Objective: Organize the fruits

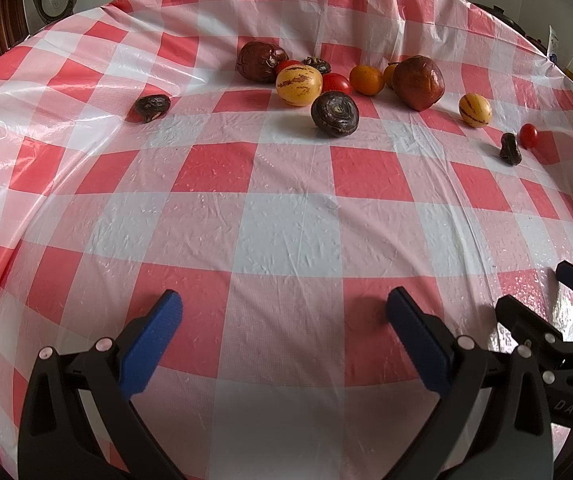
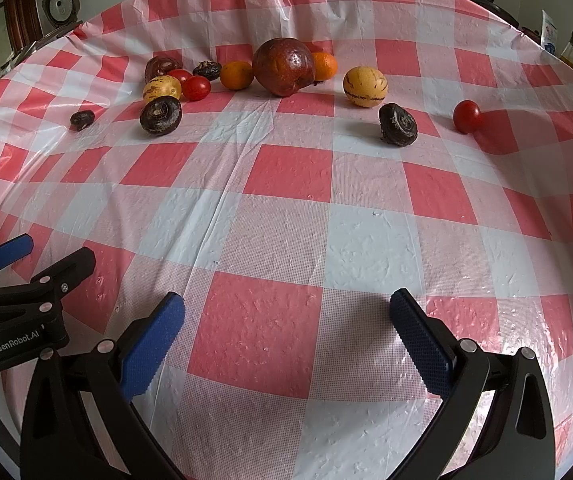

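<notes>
Behind the big red fruit [image 2: 284,66], an orange [image 2: 325,65] sits half-hidden.

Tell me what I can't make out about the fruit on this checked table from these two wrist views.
- Second orange: left wrist view, mostly hidden behind the first orange and the big dark red fruit.
- Far cherry tomato: right wrist view, partly covered by the striped yellow fruit.
- Any sorting container: none in either view.
</notes>
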